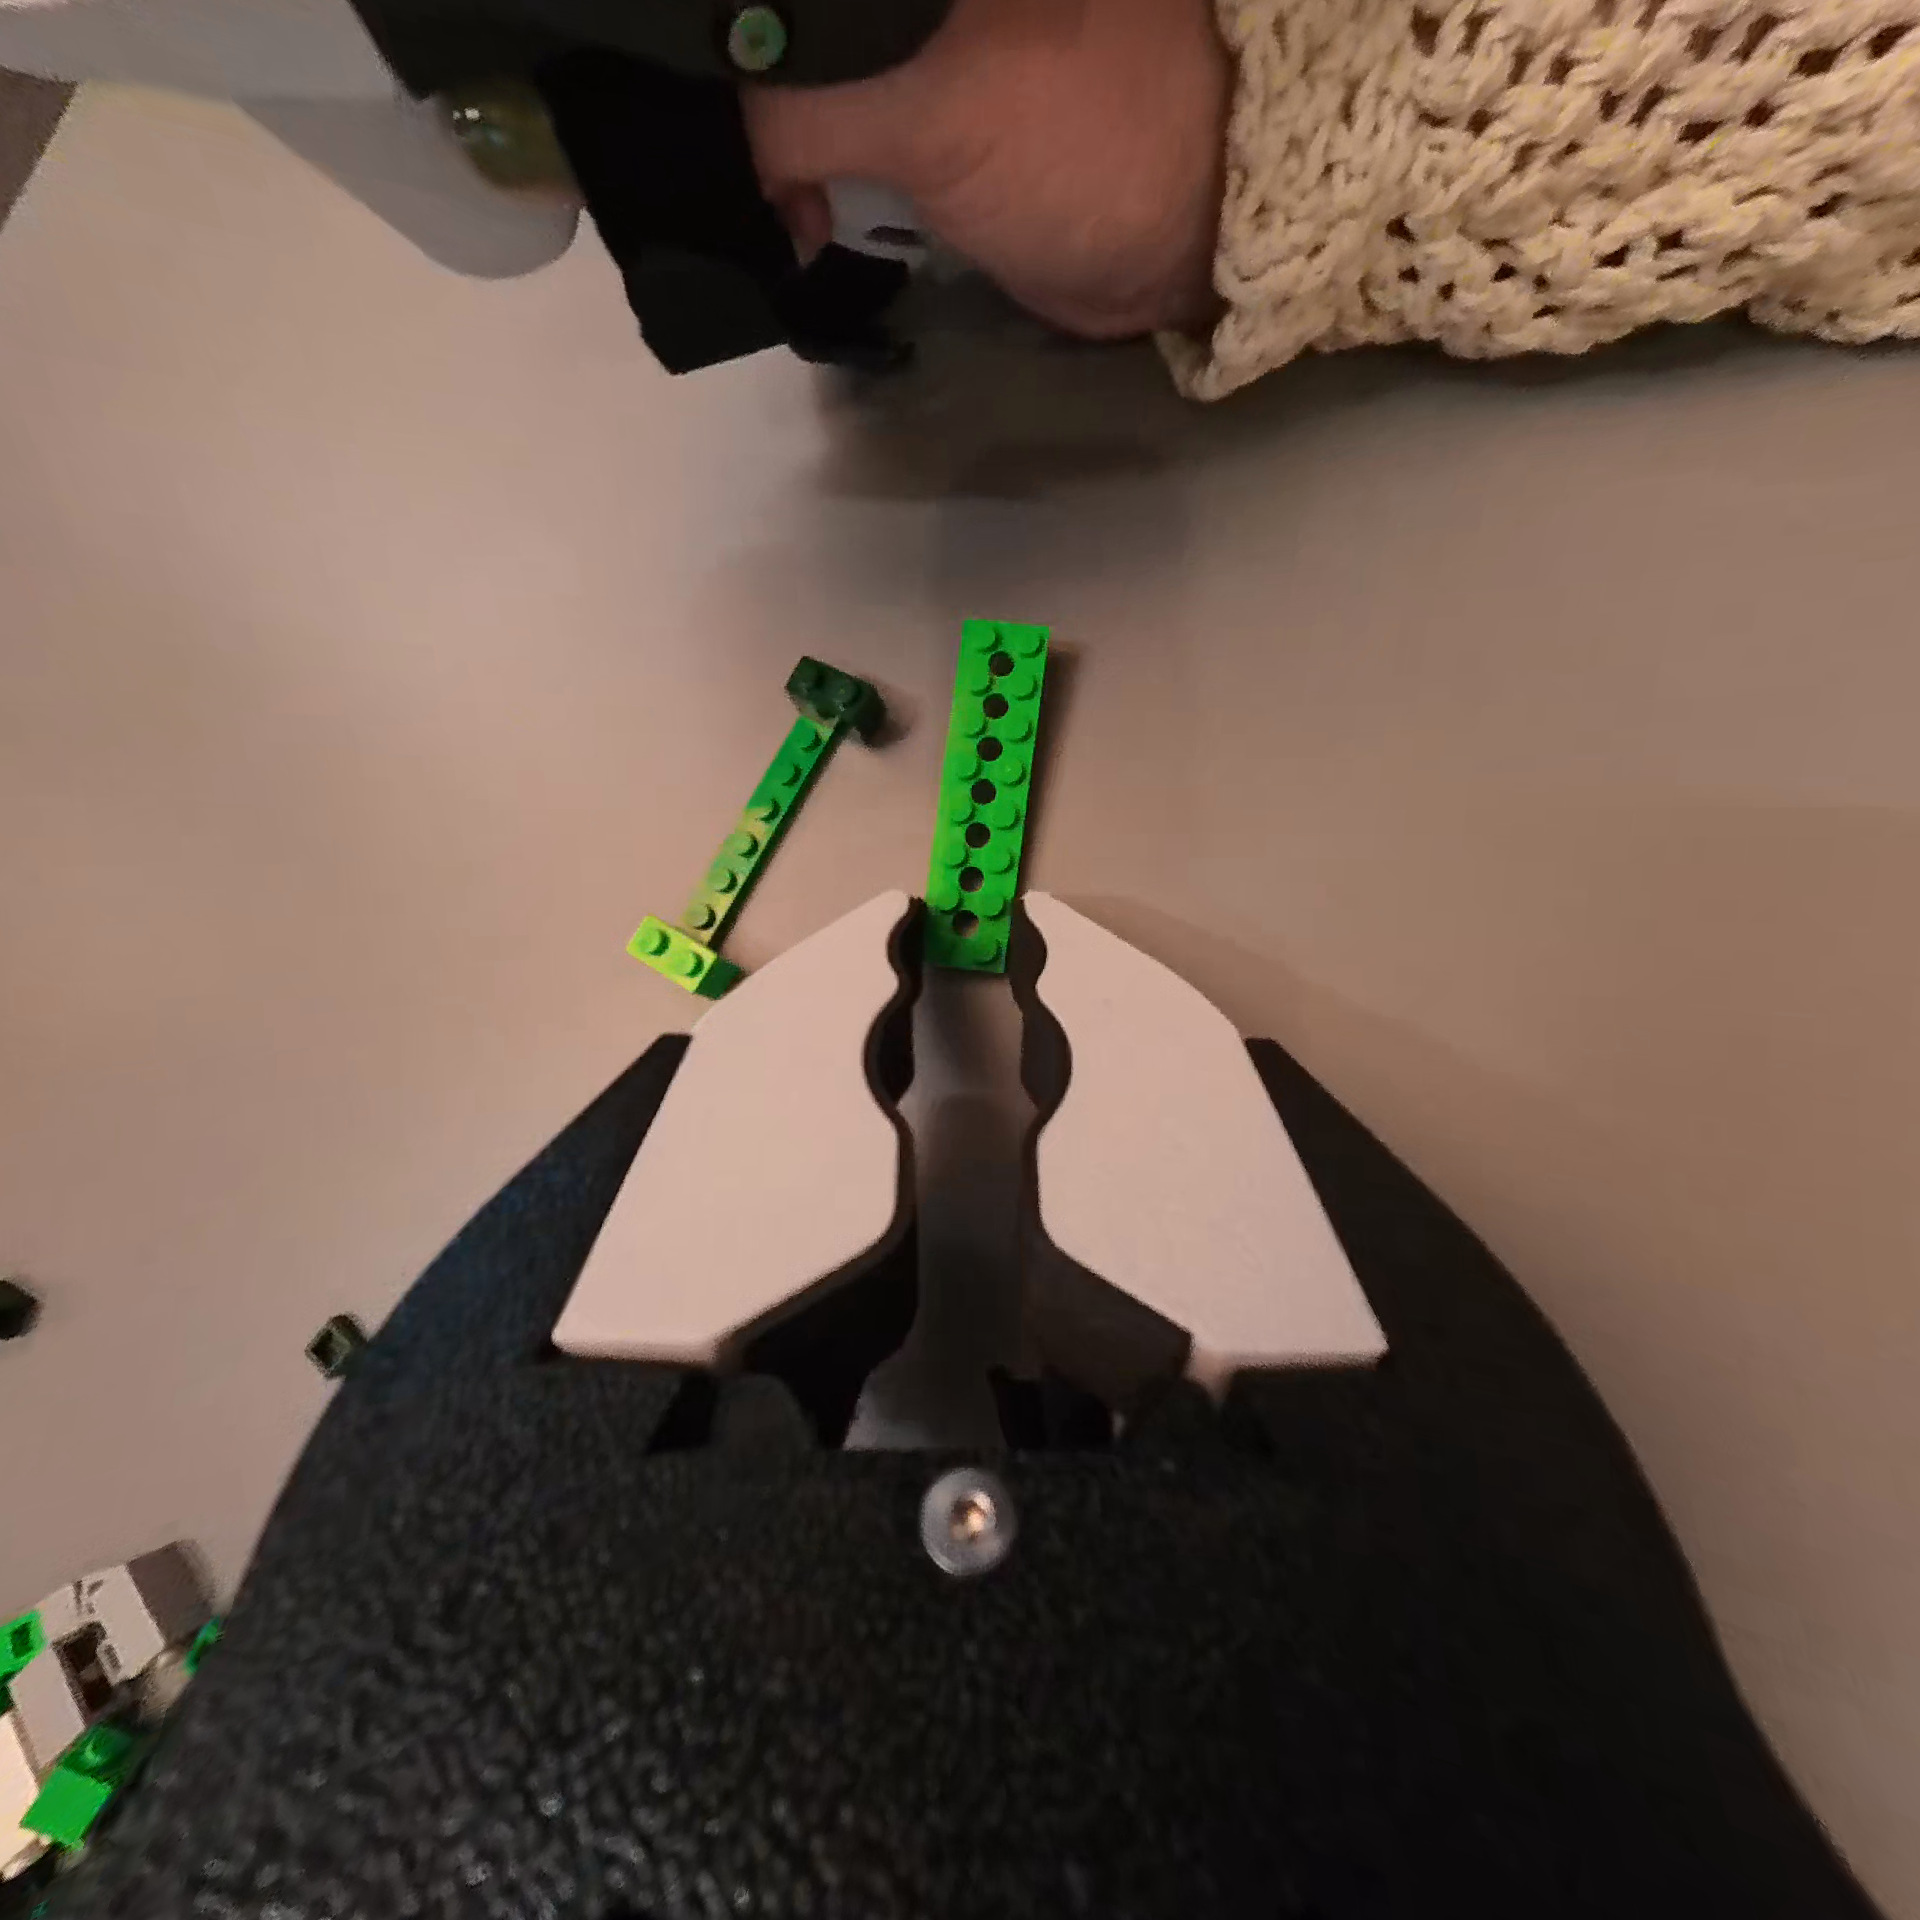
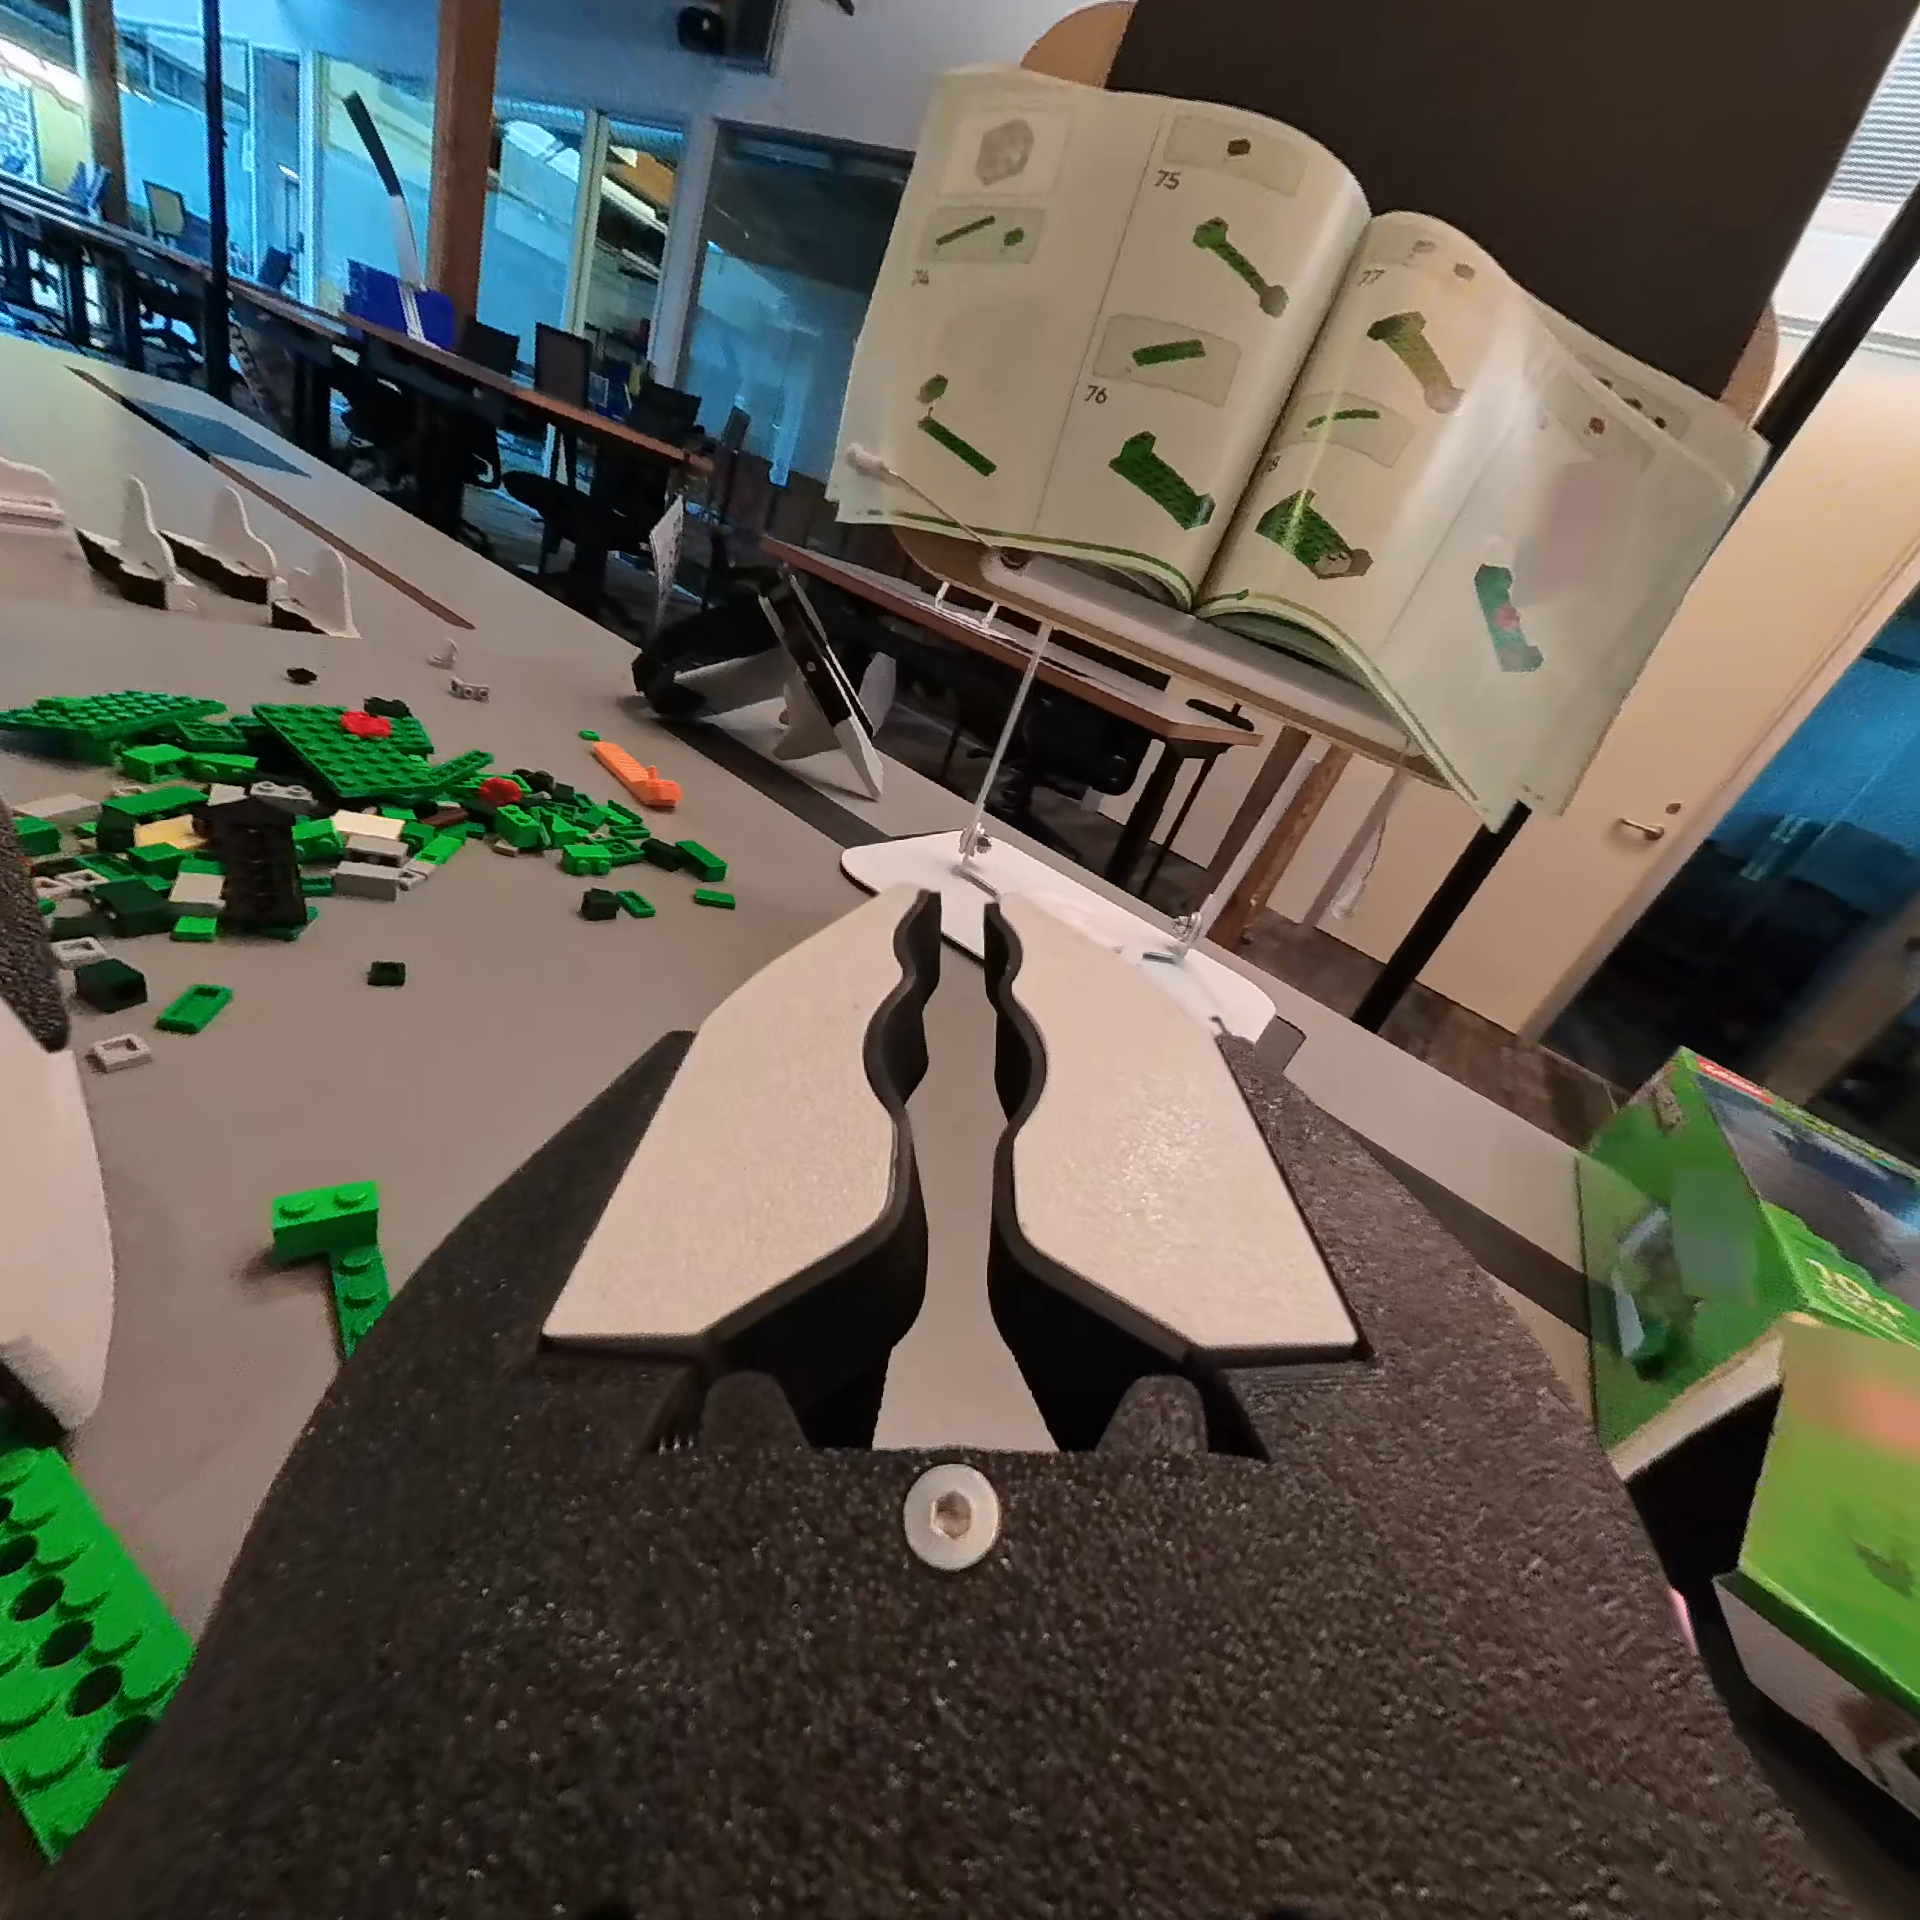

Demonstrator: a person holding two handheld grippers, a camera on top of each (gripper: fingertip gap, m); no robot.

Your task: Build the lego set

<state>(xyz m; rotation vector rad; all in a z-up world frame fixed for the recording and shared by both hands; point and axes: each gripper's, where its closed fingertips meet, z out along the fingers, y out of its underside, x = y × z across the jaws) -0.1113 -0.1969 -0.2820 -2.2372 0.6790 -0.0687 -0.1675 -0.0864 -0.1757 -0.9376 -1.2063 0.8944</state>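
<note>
The wide green plate [image 1: 987,800], two studs across with a row of holes down its middle, lay flat on the grey table [image 1: 1455,831]. Its near end sat between the tips of your left gripper [image 1: 968,914]. The jaws stood a little wider than the plate, with slivers of gap on both sides, so the claw read as released around it, not clenched. Whether the tips touched the table I could not tell.

Just beside it, to the left, lay the narrow green strip [image 1: 753,831], already carrying a dark green brick [image 1: 834,701] at its far end and a lime brick [image 1: 681,956] at its near end. The two assemblies were apart.

Your right gripper [image 2: 961,914] was up off the table, jaws slightly apart and holding nothing, aimed toward the open instruction booklet [image 2: 1195,364] on its stand. Your right hand [image 1: 1018,208] and knit sleeve [image 1: 1558,187] showed at the top of the left wrist view. The loose brick pile [image 2: 312,810] sat well off to the left, and the set boxes [image 2: 1766,1299] to the right.

My read: you were at the step of picking up the wide plate while checking the page. The next move would call for closing squarely on the plate's long edges and lifting level, since a thin plate gripped only at its end may pivot or slip.
</note>
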